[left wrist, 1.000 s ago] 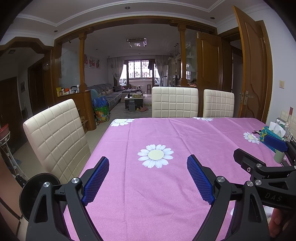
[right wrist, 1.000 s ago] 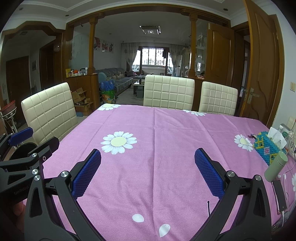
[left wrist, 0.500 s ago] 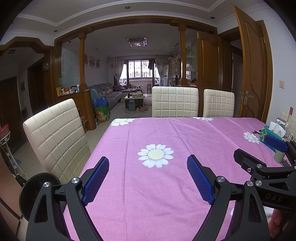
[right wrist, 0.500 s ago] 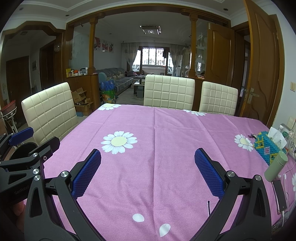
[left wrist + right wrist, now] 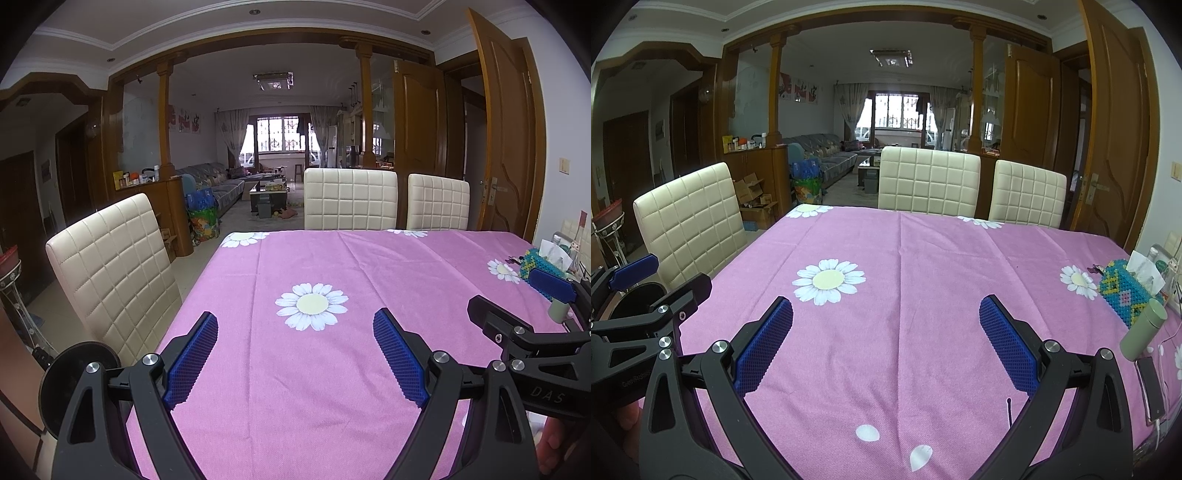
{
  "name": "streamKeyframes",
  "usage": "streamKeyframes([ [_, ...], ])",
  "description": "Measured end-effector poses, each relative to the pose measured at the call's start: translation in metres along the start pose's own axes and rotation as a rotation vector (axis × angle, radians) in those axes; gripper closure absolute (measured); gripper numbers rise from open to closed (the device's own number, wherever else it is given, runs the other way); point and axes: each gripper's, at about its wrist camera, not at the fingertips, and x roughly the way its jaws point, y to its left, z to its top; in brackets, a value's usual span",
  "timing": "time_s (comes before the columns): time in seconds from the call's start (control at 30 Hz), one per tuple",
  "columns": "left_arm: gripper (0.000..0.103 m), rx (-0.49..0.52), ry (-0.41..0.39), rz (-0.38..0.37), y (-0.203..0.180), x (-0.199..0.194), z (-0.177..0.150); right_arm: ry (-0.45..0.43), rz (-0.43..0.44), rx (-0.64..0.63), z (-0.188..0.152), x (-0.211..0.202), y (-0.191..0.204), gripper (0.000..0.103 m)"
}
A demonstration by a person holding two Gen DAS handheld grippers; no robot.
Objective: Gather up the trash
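My left gripper (image 5: 295, 328) is open and empty, held low over the near left part of the purple daisy tablecloth (image 5: 332, 258). My right gripper (image 5: 886, 314) is open and empty over the near middle of the same cloth (image 5: 923, 258). Each gripper shows at the edge of the other's view: the right one (image 5: 517, 317) at the right, the left one (image 5: 661, 284) at the left. A thin dark stick (image 5: 1009, 410) lies on the cloth by my right finger. I see no clear piece of trash on the table.
A beaded tissue box (image 5: 1126, 295), a green flask (image 5: 1143, 328) and a dark phone (image 5: 1150, 387) sit along the table's right edge. Cream chairs stand at the left (image 5: 690, 221) and far side (image 5: 927, 181). A wooden door (image 5: 1115, 129) is at right.
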Motion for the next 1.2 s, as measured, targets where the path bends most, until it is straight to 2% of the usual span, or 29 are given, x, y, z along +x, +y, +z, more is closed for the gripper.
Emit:
streamKeyframes([
  [0.17, 0.019, -0.019, 0.003, -0.040, 0.0026, -0.0006, 0.0004, 0.000, -0.002, 0.002, 0.0004, 0.0011, -0.0011, 0.003],
  [1.2, 0.019, -0.012, -0.022, -0.015, 0.0010, -0.0044, 0.0008, -0.004, -0.003, -0.004, 0.0019, 0.0005, -0.0017, 0.003],
])
